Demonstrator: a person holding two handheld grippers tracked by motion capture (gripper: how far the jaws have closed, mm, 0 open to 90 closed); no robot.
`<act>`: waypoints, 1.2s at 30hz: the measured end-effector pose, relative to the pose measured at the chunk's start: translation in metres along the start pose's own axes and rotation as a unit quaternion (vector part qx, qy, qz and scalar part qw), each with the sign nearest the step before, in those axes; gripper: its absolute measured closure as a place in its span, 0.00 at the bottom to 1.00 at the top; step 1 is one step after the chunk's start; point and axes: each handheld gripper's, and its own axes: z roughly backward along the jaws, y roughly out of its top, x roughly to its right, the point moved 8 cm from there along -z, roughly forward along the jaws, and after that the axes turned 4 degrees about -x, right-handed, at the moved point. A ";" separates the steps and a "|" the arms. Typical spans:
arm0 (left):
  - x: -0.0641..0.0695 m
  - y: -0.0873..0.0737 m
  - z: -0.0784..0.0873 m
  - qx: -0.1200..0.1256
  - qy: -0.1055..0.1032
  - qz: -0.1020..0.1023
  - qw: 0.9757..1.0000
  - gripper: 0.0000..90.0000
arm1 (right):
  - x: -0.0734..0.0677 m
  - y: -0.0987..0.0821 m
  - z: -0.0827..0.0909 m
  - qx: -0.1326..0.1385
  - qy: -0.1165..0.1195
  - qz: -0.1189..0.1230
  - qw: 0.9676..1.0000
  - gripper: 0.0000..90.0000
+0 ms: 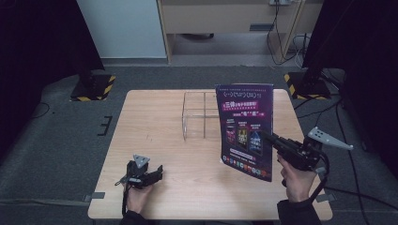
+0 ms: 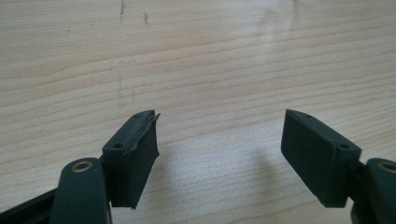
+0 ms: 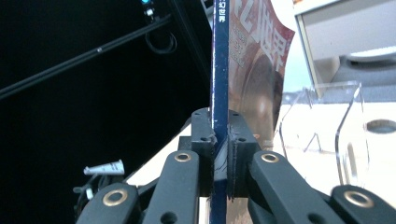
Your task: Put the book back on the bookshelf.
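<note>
- Gripping a thin purple magazine with a glossy printed cover (image 1: 246, 131), the right gripper (image 1: 264, 134) has its black jaws pressed together on the magazine's edge, seen edge-on in the right gripper view (image 3: 219, 70).
- The magazine stands upright in the air above the right half of the pale wooden table (image 1: 159, 117), its cover facing the person.
- Just behind the magazine sits a clear acrylic box with dividers (image 1: 199, 115); the magazine hides part of its right side.
- The left gripper (image 1: 159, 171) hovers low near the table's front left, well apart from the magazine.
- Its two black pads (image 2: 135, 154) stand wide apart over bare wood, with nothing between them.
</note>
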 end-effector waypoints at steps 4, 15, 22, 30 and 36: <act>-0.001 0.000 -0.003 -0.003 0.006 -0.001 1.000 0.29 | -0.002 0.012 -0.001 0.023 -0.005 0.003 1.000 0.94; 0.000 -0.003 -0.011 -0.008 0.006 -0.005 1.000 0.24 | 0.007 0.039 -0.002 0.054 -0.022 0.004 0.998 0.94; -0.001 -0.003 -0.012 -0.001 0.007 -0.005 1.000 0.20 | 0.016 0.053 -0.006 0.069 -0.035 0.004 0.997 0.94; 0.000 -0.003 -0.013 -0.001 0.005 -0.005 1.000 0.19 | 0.030 0.062 -0.018 0.080 -0.051 0.003 0.996 0.94; 0.000 -0.003 -0.013 -0.001 0.005 -0.005 1.000 0.19 | 0.044 0.069 -0.032 0.085 -0.064 0.002 0.994 0.94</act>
